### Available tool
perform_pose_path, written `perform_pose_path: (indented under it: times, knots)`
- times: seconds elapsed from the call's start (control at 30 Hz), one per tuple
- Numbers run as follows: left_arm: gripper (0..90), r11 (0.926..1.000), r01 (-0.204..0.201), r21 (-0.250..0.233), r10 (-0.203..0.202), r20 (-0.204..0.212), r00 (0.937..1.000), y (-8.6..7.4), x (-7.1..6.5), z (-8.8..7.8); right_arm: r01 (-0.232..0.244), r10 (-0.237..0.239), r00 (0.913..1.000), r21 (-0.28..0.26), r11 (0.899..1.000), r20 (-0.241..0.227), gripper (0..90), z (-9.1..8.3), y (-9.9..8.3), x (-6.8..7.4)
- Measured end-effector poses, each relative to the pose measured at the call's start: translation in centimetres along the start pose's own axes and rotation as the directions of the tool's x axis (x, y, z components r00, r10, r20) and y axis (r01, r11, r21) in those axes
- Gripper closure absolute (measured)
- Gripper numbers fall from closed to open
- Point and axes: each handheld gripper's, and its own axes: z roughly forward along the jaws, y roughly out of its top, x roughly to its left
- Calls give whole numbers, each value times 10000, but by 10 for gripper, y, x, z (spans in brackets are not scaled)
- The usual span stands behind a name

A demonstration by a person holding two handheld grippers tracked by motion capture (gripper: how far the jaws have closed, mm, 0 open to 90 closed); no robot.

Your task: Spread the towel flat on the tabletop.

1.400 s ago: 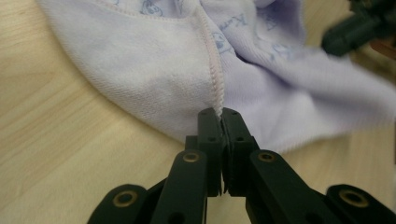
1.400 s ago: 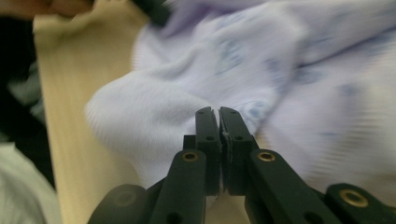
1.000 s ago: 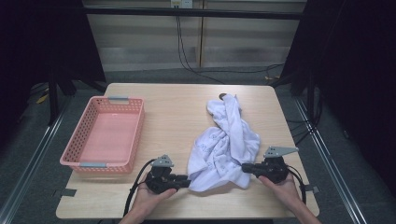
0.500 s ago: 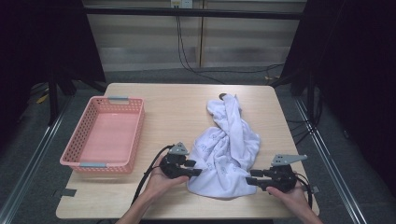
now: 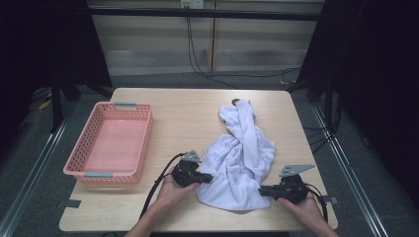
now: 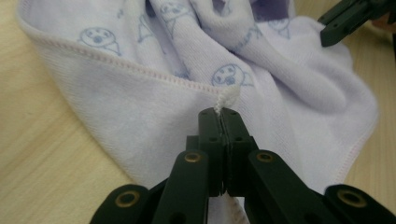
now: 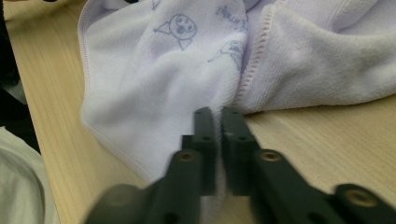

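1. A pale towel (image 5: pixel 240 163) with small printed faces lies crumpled on the table (image 5: pixel 188 118). It runs from near the far edge down to the near edge, right of the middle.
2. The left gripper (image 5: pixel 206 178) sits at the towel's left near edge. In the left gripper view its jaws have just been closing and now stand pressed together, pinching a small tuft of cloth (image 6: pixel 226 99) at the stitched hem.
3. The right gripper (image 5: pixel 263 190) sits at the towel's near right corner. Its jaws have just been closing too; in the right gripper view they are nearly together with a fold of towel (image 7: pixel 187 102) between them, so it looks like a grip on the cloth.
4. A pink basket (image 5: pixel 87 148) stands by the left edge of the table, apart from the towel, with nothing in it.
5. Judged from this: the grasp on two points of the near hem appears done. Left to do is everything else: lifting, spreading or folding the towel, which is still bunched, and perhaps putting it in the basket.
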Motion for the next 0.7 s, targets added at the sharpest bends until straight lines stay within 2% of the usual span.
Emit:
perform_pose_path:
  times: [0.03, 0.07, 0.1, 0.13, 0.17, 0.2, 0.23, 0.27, 0.33, 0.43, 0.5, 0.6, 0.7]
  knots:
    - [888, 10000, 18, -92, -18, 2, 10000, 1, 1, -3, -22, 21, 10000, -106, 9999, -47, 886, -1, 1, 0]
    - [888, 9989, 139, -450, -140, -24, 9999, 1, 2, -9, -128, 126, 9999, -237, 9996, -90, 889, -2, 1, -1]
    - [888, 9989, 139, -450, -140, -24, 9999, 1, 2, -9, -217, 207, 9996, -557, 9982, -184, 891, -5, 2, -4]
    - [888, 9974, 245, -676, -246, 2, 9997, 3, 3, -14, -217, 207, 9996, -557, 9982, -184, 891, -5, 2, -4]
    - [888, 9950, 357, -930, -350, 100, 9993, 4, 4, -19, -266, 253, 9995, -804, 9964, -174, 892, -8, 4, -5]
    - [887, 9892, 494, -1381, -495, 32, 9988, 5, 5, -31, -431, 401, 9989, -1260, 9911, -263, 893, -16, 8, -9]
    - [887, 9849, 611, -1617, -616, 20, 9981, 7, 8, -40, -467, 440, 9988, -1540, 9870, -208, 893, -20, 10, -11]
    - [887, 9849, 611, -1617, -616, 20, 9981, 7, 8, -40, -467, 440, 9988, -1540, 9870, -208, 893, -20, 10, -11]
    - [887, 9809, 724, -1805, -760, -133, 9970, 10, 10, -50, -601, 592, 9982, -2217, 9733, -107, 893, -34, 19, -17]
    - [887, 9693, 826, -2315, -903, -229, 9957, 18, 14, -65, -618, 666, 9977, -2788, 9584, 79, 894, -46, 31, -22]
    - [888, 9572, 946, -2734, -1072, -316, 9937, 26, 17, -77, -531, 652, 9975, -3222, 9452, 268, 894, -56, 47, -28]
    - [888, 9431, 822, -3222, -1027, -472, 9936, 39, 17, -89, -366, 582, 9970, -3550, 9341, 502, 894, -67, 71, -34]
    - [888, 9226, 720, -3791, -1012, -578, 9932, 56, 19, -103, -164, 496, 9959, -3911, 9202, 751, 894, -79, 97, -41]
